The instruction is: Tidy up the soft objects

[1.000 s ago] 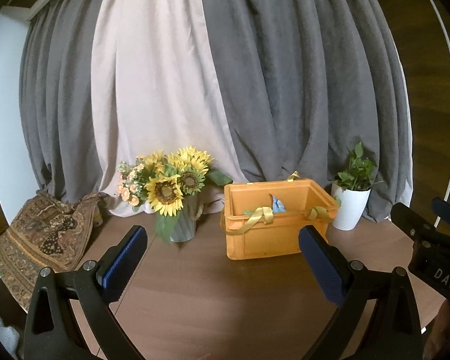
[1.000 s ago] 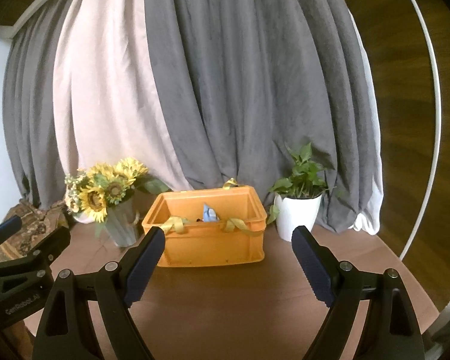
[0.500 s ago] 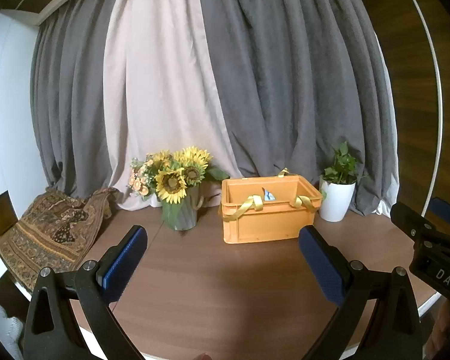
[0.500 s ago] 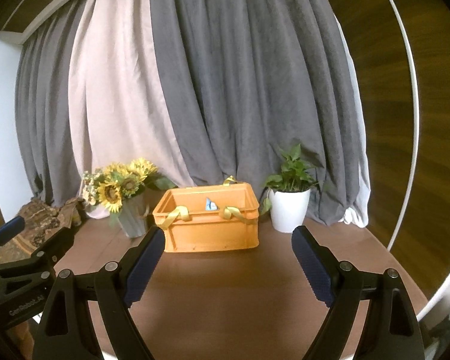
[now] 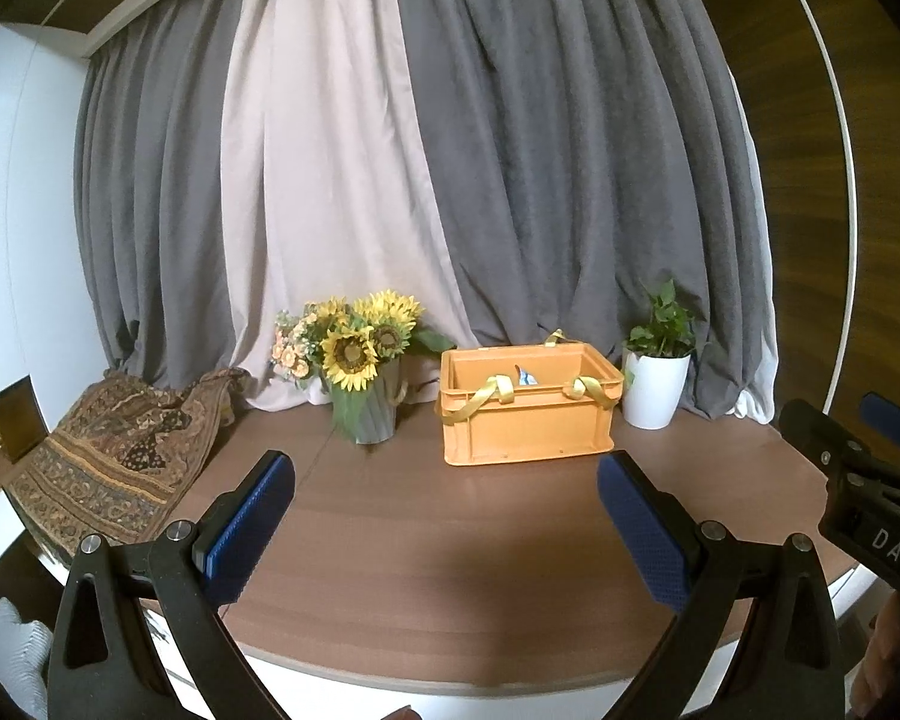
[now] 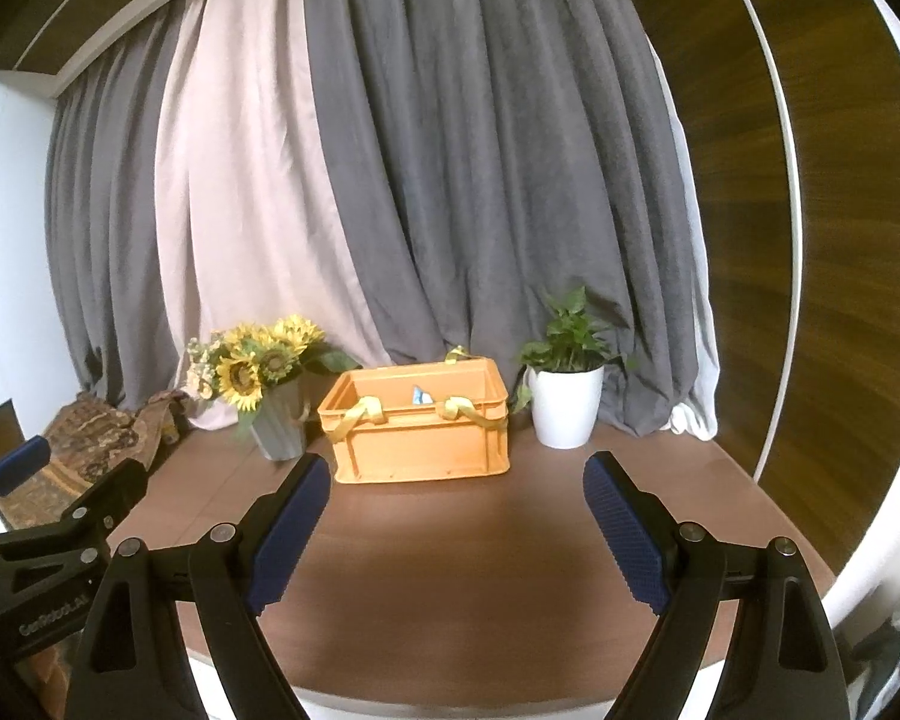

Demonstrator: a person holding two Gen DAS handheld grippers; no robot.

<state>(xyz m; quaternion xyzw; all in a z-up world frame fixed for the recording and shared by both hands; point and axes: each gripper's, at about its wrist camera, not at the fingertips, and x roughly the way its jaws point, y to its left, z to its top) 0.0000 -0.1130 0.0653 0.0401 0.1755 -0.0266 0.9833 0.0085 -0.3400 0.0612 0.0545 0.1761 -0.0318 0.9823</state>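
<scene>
1 orange crate (image 5: 528, 420), 1 sunflower vase (image 5: 373, 414), 1 potted plant (image 5: 655, 387), 1 patterned cloth (image 5: 114, 462).

A home room: floor-length curtains (image 5: 450, 150), sunflower vase (image 5: 366, 402), potted plant (image 6: 567, 384).

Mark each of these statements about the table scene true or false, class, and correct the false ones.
1. The orange crate stands between the sunflower vase and the potted plant. True.
2. Yellow straps hang over the crate's front rim. True.
3. The left gripper is closed on a yellow strap. False: its jaws stand open with nothing between them, above the bare table.
4. The patterned cloth lies inside the crate. False: it lies at the table's left edge, apart from the crate.
5. The right gripper holds nothing. True.
6. The potted plant sits in a black pot. False: the pot is white.
</scene>
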